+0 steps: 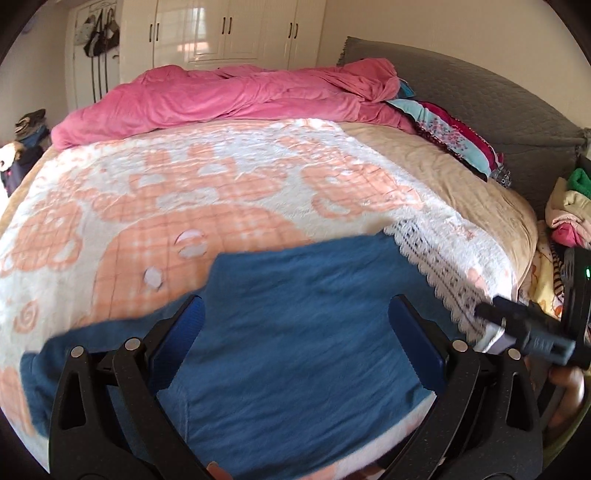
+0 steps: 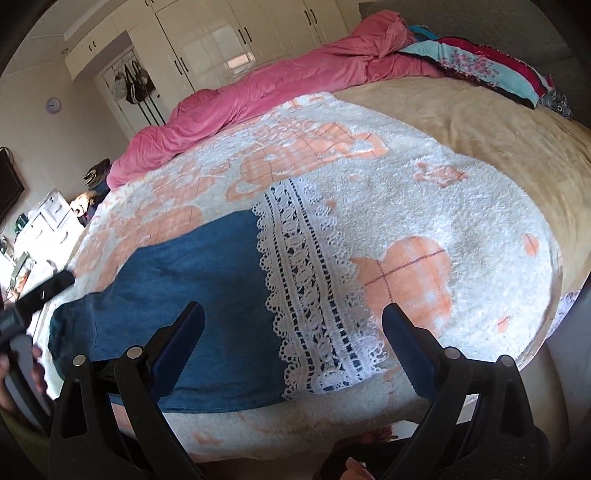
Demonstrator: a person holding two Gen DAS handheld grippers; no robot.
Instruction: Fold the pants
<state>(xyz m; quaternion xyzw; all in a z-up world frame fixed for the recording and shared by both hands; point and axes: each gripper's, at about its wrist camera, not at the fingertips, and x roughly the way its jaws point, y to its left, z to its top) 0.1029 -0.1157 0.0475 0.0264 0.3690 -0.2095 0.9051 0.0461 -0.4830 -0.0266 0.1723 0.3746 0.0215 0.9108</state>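
Blue pants (image 1: 295, 332) with a white lace hem (image 1: 443, 273) lie flat on the peach-and-white blanket (image 1: 184, 192) near the bed's front edge. My left gripper (image 1: 295, 314) is open and empty, hovering over the blue cloth. In the right wrist view the pants (image 2: 192, 295) lie left of centre, and the lace band (image 2: 314, 295) runs between my fingers. My right gripper (image 2: 293, 317) is open and empty above the lace hem. The right gripper also shows at the right edge of the left wrist view (image 1: 491, 312).
A crumpled pink duvet (image 1: 229, 96) lies along the bed's far side, with patterned pillows (image 1: 454, 133) by the grey headboard (image 1: 480, 81). Folded clothes (image 1: 569, 206) are stacked to the right. White wardrobes (image 1: 221, 29) stand behind the bed.
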